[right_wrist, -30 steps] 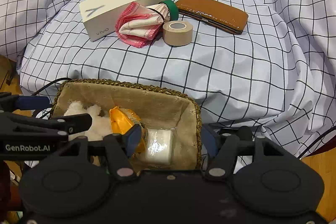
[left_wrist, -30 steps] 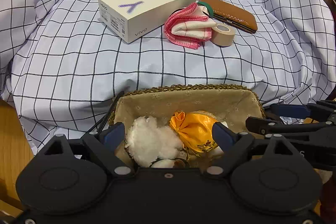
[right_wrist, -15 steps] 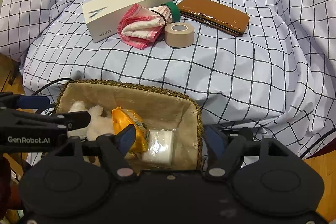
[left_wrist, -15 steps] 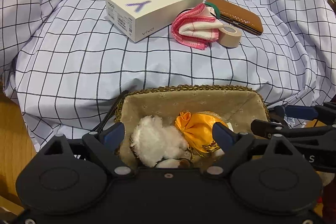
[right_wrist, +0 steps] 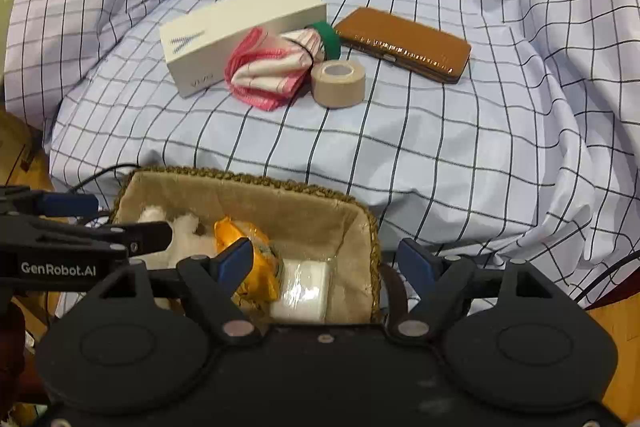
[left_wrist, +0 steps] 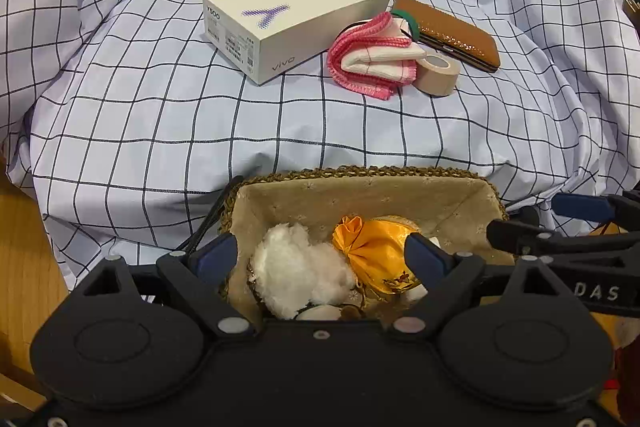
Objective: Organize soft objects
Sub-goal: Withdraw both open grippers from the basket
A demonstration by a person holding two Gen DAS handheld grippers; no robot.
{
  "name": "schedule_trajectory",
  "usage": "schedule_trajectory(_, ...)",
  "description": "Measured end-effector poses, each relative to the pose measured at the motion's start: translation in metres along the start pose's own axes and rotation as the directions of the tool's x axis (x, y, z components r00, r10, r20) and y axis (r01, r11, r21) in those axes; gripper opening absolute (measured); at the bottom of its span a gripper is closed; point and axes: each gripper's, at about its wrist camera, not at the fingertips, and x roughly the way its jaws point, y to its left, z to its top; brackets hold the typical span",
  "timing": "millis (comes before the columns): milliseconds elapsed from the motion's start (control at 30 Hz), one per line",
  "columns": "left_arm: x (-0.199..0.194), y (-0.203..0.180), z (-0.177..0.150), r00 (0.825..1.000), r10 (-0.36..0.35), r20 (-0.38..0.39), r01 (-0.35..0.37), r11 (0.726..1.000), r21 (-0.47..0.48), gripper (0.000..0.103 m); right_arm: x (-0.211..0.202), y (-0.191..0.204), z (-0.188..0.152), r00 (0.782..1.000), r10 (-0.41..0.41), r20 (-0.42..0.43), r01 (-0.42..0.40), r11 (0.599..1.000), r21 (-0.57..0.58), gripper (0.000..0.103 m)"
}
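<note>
Inside basket [left_wrist: 360, 173]: three soft items; one cloth [left_wrist: 372, 57] outside.

Left claw [left_wrist: 320, 259] spread wide, blue-padded fingers [left_wrist: 214, 255] well apart, nothing held. Right claw [right_wrist: 326, 263] equally agape and empty, sitting just beside its partner, both level, pointing forward side by side.

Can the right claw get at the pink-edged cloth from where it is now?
Probably yes: the right claw is open and empty, and the pink-edged cloth lies uncovered on the checked sheet, though the tape roll touches it.
</note>
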Motion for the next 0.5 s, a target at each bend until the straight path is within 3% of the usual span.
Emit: schedule_trajectory(500,-0.002,-0.004,-0.001,1.0,-0.018,0.006,0.018,1.0,0.023,0.087,-0.028,-0.033,-0.011,0.994,0.005,0.113,-0.009,0.999,0.034,0.08)
